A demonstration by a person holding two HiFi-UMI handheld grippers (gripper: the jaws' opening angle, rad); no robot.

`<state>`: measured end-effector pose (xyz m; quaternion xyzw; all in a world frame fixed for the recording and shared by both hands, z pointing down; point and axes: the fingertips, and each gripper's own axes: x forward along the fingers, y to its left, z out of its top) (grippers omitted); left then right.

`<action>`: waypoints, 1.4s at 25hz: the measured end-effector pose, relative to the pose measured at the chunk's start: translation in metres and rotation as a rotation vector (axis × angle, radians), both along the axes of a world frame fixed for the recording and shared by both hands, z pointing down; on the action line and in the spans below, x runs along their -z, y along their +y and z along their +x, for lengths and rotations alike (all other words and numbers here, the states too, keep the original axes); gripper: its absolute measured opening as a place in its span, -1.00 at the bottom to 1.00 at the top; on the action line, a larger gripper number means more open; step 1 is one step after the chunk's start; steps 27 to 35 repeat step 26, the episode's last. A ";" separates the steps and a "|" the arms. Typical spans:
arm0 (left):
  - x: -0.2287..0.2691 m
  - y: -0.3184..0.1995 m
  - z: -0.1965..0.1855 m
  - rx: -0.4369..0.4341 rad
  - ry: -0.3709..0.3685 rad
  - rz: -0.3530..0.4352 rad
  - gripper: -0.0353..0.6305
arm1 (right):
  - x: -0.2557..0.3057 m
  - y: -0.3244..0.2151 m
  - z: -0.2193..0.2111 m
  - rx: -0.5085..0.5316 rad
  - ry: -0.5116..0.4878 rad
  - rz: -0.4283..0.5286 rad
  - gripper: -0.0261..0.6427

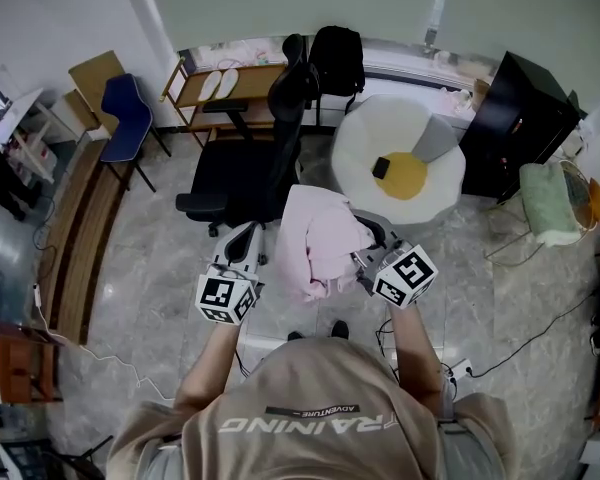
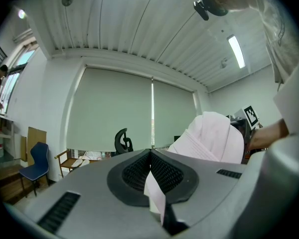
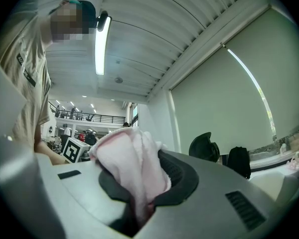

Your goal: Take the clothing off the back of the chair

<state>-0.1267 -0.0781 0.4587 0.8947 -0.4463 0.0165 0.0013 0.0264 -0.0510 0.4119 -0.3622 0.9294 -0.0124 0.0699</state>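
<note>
A pink garment [image 1: 320,243] hangs bunched in the air between my two grippers, in front of the person's chest. My left gripper [image 1: 255,243] is shut on a thin edge of the pink garment [image 2: 157,193], whose bulk rises to the right. My right gripper [image 1: 363,258] is shut on a thick fold of the pink garment [image 3: 134,168]. The black office chair [image 1: 245,163] stands just beyond, its back bare; its headrest [image 2: 121,140] shows well behind the cloth.
A round white cushion with a yellow centre [image 1: 400,163] lies right of the chair, and a black cabinet [image 1: 515,118] stands further right. A blue chair [image 1: 125,118], a wooden shelf [image 1: 225,83] and a black backpack [image 1: 338,58] line the far wall. Cables cross the floor.
</note>
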 end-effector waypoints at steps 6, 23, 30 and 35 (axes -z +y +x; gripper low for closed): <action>0.003 0.000 0.001 0.001 -0.001 0.010 -0.86 | 0.000 0.000 0.000 0.003 -0.003 0.002 -0.70; 0.005 -0.009 -0.003 0.021 -0.008 0.020 -0.86 | -0.009 -0.010 -0.003 0.026 0.004 -0.012 -0.70; 0.004 -0.010 -0.005 0.026 -0.009 0.016 -0.86 | -0.011 -0.012 -0.005 0.030 0.006 -0.016 -0.70; 0.004 -0.010 -0.005 0.026 -0.009 0.016 -0.86 | -0.011 -0.012 -0.005 0.030 0.006 -0.016 -0.70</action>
